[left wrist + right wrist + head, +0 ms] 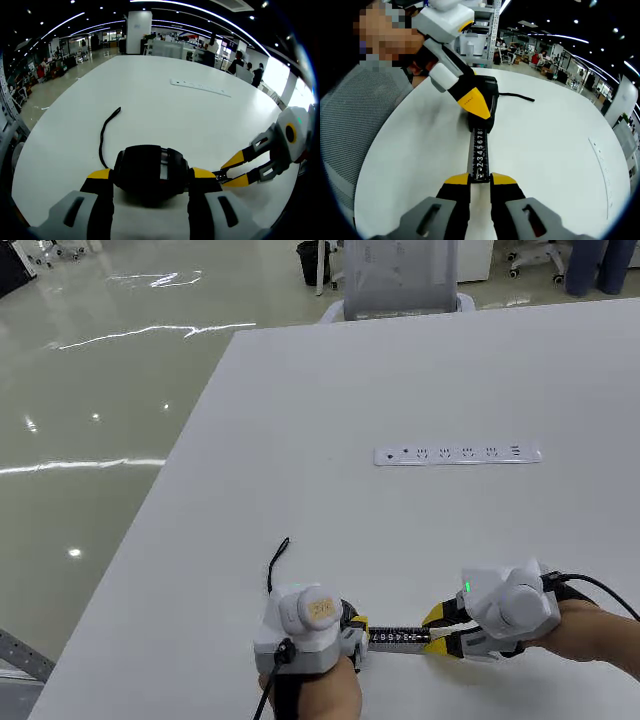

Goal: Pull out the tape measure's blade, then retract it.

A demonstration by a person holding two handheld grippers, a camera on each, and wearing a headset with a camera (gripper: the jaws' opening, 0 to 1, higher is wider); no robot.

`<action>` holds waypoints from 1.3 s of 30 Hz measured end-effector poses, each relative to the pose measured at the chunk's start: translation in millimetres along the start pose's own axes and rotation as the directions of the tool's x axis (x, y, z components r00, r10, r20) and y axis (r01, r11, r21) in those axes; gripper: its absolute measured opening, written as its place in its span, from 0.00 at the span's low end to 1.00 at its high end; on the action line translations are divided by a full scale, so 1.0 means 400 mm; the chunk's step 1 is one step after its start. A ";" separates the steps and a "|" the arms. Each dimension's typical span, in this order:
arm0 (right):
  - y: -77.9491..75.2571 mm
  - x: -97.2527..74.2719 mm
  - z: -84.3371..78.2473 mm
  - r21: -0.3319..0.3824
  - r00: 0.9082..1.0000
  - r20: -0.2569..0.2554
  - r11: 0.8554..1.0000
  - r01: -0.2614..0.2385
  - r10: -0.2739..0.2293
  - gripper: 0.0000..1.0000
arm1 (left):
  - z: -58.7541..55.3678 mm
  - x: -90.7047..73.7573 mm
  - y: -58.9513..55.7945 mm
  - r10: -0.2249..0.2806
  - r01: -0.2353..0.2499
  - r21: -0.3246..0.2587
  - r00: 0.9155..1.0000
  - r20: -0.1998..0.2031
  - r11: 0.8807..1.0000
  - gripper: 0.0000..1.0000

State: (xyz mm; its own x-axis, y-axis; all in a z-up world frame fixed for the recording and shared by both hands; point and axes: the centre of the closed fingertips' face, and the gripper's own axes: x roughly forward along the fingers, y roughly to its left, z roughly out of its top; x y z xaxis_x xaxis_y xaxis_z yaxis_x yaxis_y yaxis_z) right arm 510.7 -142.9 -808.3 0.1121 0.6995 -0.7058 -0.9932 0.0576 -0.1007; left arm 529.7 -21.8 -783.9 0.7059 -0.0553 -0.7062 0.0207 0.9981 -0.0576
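White matte table (400, 370), bare top ahead, glossy floor (100, 390) past its left edge | left gripper (151, 175) clamped on rounded black tape measure case (487, 92) | right gripper (480, 178) pinching numbered blade (479, 155), drawn out short | thin black strap (104, 135) beyond | flat power strip (458, 454) farther.

White numerals 2, 3, 4, 5, 6, 7, 8 along the black blade (479, 152) of the tape measure (490, 94)
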 end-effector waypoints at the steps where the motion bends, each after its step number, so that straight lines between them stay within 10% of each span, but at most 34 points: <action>1: 0.000 0.000 0.001 0.000 1.000 0.000 1.000 0.000 0.000 0.14 | 0.000 0.000 0.000 0.001 -0.001 0.000 1.000 0.000 1.000 0.56; 39: -0.001 0.016 0.015 -0.004 1.000 0.009 1.000 0.001 -0.001 0.14 | -0.002 0.004 -0.001 0.016 -0.016 0.021 1.000 -0.016 1.000 0.55</action>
State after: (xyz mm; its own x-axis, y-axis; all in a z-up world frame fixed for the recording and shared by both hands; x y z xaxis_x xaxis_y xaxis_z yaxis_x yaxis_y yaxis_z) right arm 511.6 -134.3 -808.7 0.1130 0.7057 -0.6995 -0.9930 0.0559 -0.1040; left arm 530.4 -22.2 -785.5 0.6946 -0.0394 -0.7183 0.0243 0.9992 -0.0313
